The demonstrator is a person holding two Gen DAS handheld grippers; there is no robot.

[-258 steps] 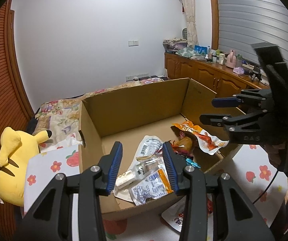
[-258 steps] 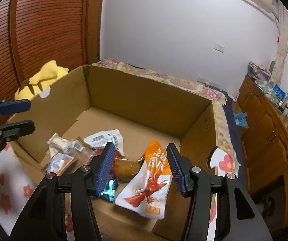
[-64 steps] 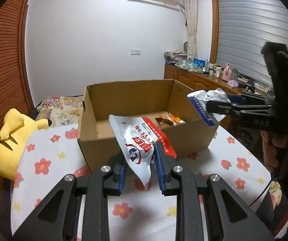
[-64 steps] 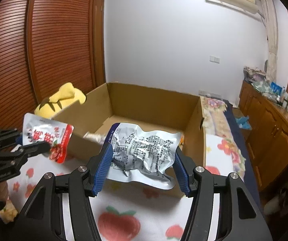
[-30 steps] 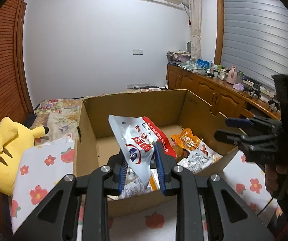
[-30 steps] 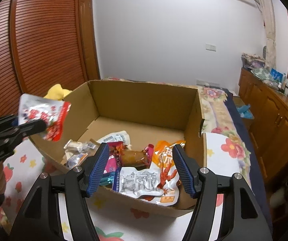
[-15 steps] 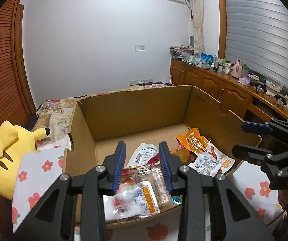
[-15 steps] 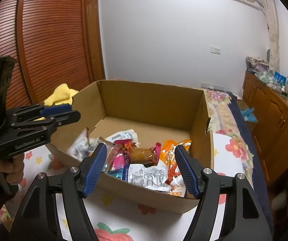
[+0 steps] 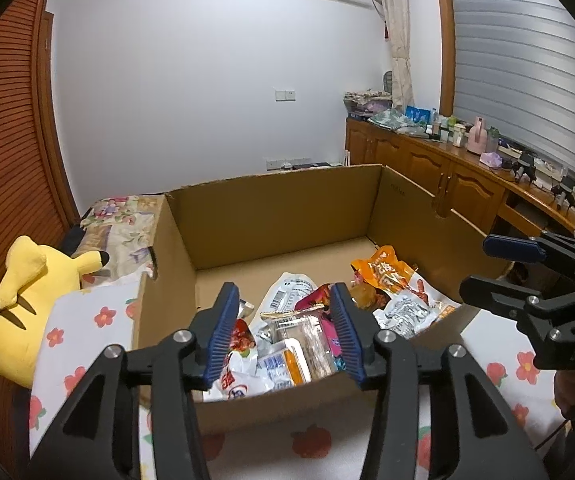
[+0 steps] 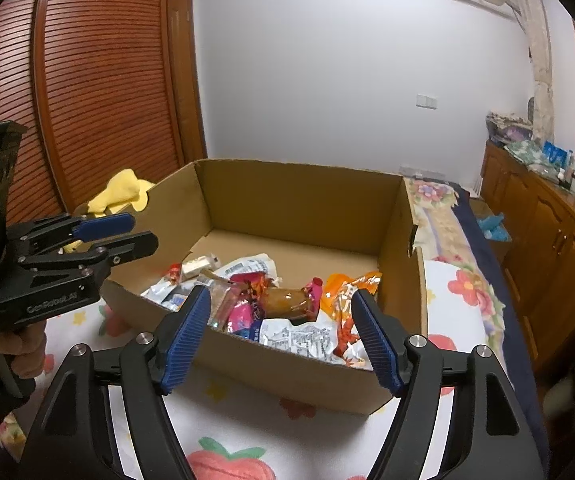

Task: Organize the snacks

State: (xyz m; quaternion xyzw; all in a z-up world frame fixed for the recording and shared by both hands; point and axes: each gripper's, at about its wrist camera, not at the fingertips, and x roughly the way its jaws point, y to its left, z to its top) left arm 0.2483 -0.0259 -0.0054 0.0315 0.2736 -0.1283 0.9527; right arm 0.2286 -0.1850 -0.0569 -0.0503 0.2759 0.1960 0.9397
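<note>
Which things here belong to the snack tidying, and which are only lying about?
Job: box, snacks, left claw, right claw, both open and empty.
Lying about: yellow plush, floral cloth, cabinet clutter.

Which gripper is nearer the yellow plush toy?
Left. The left gripper hangs over the cardboard box end beside the yellow plush toy; the right gripper hangs by the far end, the box between them.

White lettering "GenRobot.AI" runs along the black body of the left gripper (image 10: 115,232); snack packet print is unreadable.
</note>
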